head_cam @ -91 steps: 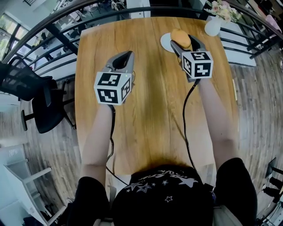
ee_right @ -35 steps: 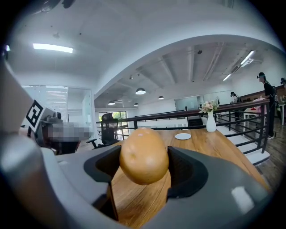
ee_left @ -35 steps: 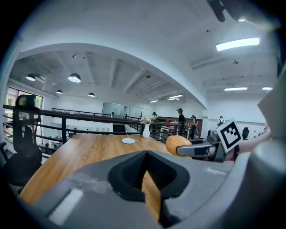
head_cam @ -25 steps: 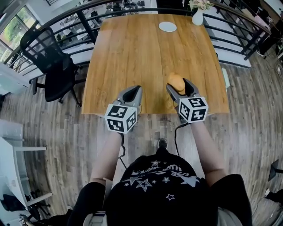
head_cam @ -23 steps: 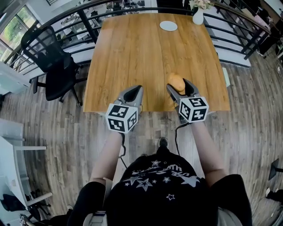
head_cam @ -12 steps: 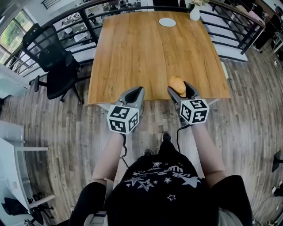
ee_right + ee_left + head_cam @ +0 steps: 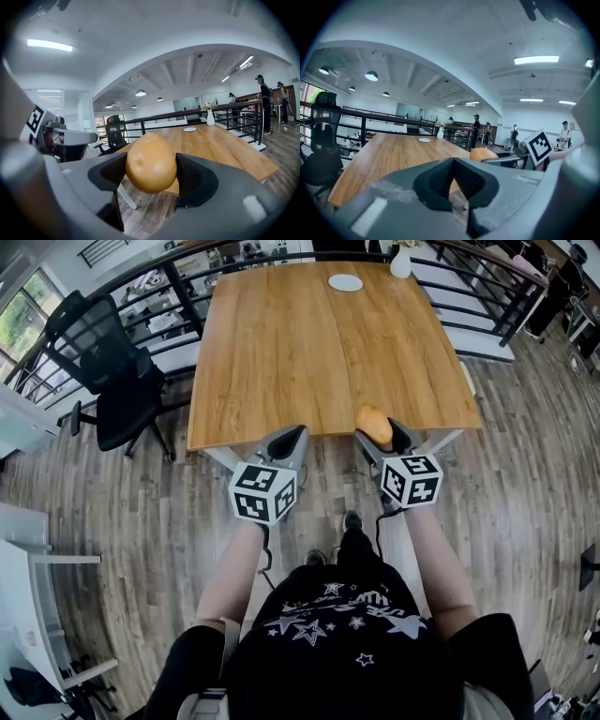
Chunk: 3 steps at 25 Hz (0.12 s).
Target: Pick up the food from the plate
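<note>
A round golden-brown bun (image 7: 374, 426) sits between the jaws of my right gripper (image 7: 379, 432), which is shut on it at the table's near edge. In the right gripper view the bun (image 7: 151, 163) fills the gap, with both pads pressed on its sides. The small white plate (image 7: 345, 282) lies bare at the far end of the wooden table (image 7: 319, 343), also seen as the plate (image 7: 190, 129). My left gripper (image 7: 289, 441) hangs level to the left, shut on nothing, its pads meeting in the left gripper view (image 7: 452, 162).
A white vase with flowers (image 7: 400, 261) stands at the far right corner by the plate. A black office chair (image 7: 112, 381) is left of the table. Black railings (image 7: 487, 296) run behind and to the right. Wooden floor lies under the grippers.
The person has stepped back from the table. Both grippers have drawn towards its near edge, the right one still carrying the bun, and the plate now lies farther off.
</note>
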Tool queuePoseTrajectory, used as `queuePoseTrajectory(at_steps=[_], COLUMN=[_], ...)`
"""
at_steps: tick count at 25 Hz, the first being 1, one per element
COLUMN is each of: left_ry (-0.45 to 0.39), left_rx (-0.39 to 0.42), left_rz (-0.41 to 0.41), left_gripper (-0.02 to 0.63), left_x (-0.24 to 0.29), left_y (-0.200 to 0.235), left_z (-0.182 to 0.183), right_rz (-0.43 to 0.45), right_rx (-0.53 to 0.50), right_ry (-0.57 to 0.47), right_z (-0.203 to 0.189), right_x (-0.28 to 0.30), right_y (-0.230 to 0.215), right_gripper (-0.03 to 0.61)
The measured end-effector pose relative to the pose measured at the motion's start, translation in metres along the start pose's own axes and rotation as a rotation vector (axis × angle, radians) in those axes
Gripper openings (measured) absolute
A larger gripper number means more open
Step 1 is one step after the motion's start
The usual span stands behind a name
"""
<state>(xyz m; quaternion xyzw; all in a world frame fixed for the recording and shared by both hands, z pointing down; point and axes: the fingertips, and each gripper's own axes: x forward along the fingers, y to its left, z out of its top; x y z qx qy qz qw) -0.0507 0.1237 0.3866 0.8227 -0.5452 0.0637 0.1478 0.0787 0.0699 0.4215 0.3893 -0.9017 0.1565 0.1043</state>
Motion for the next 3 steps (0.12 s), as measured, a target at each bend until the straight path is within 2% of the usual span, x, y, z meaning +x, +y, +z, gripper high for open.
queuePoseTrajectory(at_steps=[3], left_ry=[-0.007], left_rx=[0.003], left_rz=[-0.009], left_gripper=[-0.003], left_x=[-0.015], left_y=[-0.009], left_z=[0.0], right_rz=[0.0], right_rx=[-0.004], right_ry=[-0.005], right_z=[0.0], right_x=[-0.012], right_y=[0.012], right_gripper=[0.324])
